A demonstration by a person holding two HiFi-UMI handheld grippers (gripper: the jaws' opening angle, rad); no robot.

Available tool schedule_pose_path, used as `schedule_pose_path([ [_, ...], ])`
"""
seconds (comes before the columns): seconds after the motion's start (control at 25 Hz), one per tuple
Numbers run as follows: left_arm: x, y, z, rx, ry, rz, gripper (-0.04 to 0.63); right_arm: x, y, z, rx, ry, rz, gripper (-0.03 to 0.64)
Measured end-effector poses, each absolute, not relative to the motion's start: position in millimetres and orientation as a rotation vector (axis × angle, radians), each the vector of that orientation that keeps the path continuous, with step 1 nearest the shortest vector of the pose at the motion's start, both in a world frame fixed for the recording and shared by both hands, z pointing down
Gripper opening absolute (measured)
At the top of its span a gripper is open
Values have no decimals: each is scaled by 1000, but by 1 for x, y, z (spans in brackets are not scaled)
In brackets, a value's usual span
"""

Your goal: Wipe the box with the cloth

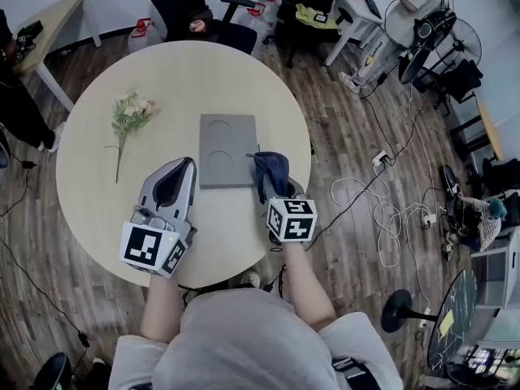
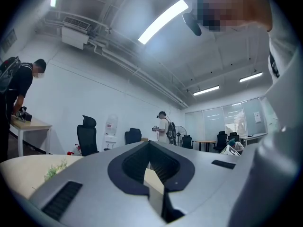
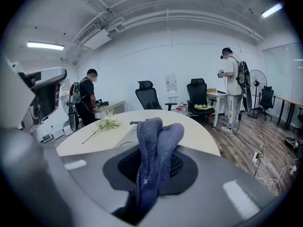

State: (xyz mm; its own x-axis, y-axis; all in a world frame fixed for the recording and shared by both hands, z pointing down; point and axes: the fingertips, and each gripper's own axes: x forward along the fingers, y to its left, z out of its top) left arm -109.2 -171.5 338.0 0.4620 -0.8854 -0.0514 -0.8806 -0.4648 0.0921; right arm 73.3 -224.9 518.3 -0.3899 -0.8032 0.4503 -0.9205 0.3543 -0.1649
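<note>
Left tongs [image 1: 187,165]: pressed together, empty, over the worktop [image 1: 89,193] beside the near left corner of the flat grey box [image 1: 227,150]. Right tongs [image 1: 279,193]: pinching the blue cloth [image 1: 270,172], which is bunched at the box's right edge. Recommended: lower the cloth flat onto the lid, brace the box with the left tongs, and stroke leftward. The flowers [image 1: 130,119] lie well clear.

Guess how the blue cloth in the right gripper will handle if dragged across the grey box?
Likely floppy: the cloth sits in soft, bunched folds where the right gripper is shut on it. Probably light, since the loose end juts past the jaws without drooping much. Its knit-looking surface may catch on the box rather than glide, so it could roll under.
</note>
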Motion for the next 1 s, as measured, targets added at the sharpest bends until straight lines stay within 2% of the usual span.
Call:
schedule_pose_path([
  [1.0,-69,-80,286,2647,-1827,-179,8,116,-144,381,1507,-2598,170,64],
])
